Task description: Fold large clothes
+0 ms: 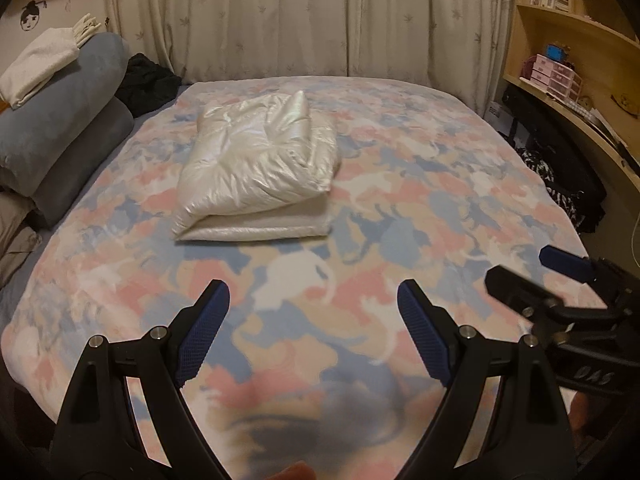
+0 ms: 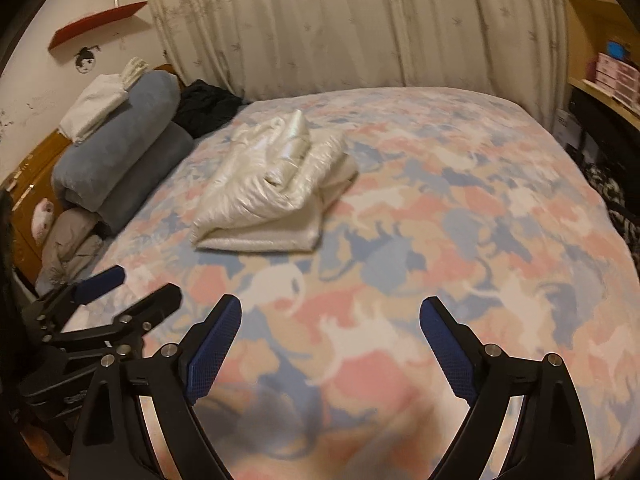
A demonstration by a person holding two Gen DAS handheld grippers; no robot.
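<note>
Both tongs hang over the near end of the bed, well back from the work. My left tongs gape wide, nothing between the blue pads. My right tongs are spread just as wide and empty too. And there's the white puffy jacket, folded into a thick bundle, lying on the cat-print blanket toward the pillows side, curtain behind it.
</note>
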